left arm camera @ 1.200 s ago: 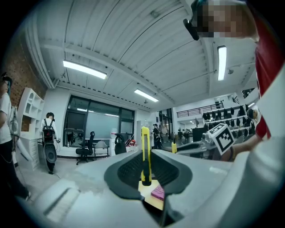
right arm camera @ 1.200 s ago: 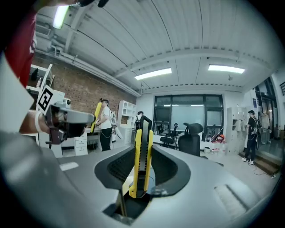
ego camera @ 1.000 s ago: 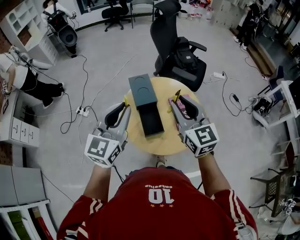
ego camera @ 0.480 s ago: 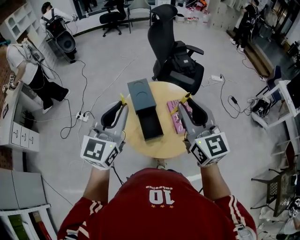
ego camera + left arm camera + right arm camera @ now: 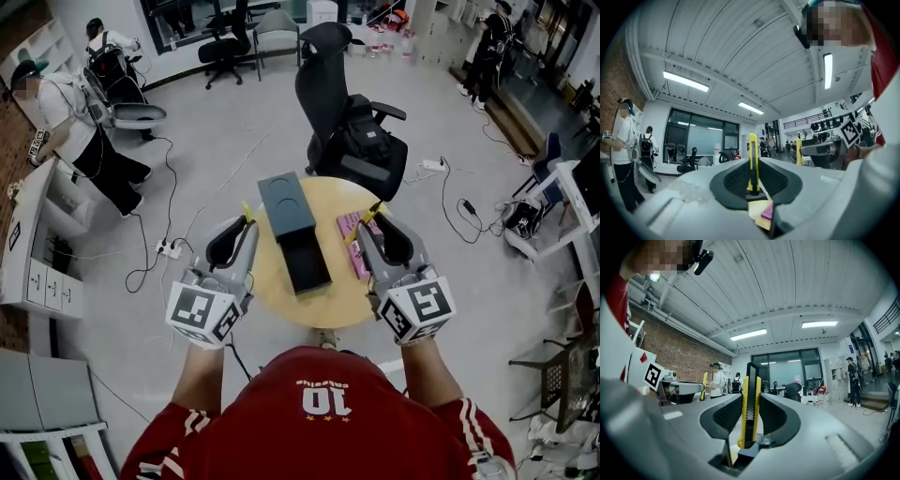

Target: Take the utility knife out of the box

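Right claw point(image 5: 750, 397): clenched, we judge, on the black utility knife point(image 5: 751, 370), upright along its fingers
Left claw point(image 5: 753, 146): pinched shut, holding nothing
Box point(image 5: 286, 199): below and between our two claws

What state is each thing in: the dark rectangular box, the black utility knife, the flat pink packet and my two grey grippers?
Dark rectangular box: open, black inner tray exposed.
Black utility knife: out of the box, held upright.
Right gripper: shut on the knife.
Left gripper: jaws together, empty.
Flat pink packet: lying on the round wooden table.
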{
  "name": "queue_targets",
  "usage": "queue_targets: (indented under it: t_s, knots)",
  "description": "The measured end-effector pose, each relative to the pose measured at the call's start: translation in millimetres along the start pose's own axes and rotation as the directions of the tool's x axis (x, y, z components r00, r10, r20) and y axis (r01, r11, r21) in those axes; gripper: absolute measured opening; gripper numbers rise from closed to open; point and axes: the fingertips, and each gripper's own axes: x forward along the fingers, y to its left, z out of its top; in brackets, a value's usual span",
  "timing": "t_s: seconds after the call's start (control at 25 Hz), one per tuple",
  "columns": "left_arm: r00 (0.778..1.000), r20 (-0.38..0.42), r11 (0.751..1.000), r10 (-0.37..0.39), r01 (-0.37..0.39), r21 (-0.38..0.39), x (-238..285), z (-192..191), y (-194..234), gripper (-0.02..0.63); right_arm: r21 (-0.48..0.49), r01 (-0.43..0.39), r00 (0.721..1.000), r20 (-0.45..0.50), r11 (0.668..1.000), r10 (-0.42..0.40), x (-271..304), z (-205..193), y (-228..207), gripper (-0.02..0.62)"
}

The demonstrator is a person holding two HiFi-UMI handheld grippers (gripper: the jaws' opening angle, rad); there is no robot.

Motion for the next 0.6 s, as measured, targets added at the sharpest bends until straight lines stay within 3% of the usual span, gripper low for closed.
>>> queue_targets:
  t_s: [0.6]
  knots:
    - [1.0,-0.004,1.0,0.01,-0.01,0.008,-6,-5,8,0.06,-0.005,-0.041,0.999,0.0,0.999,0.041,12,4,12,0.112]
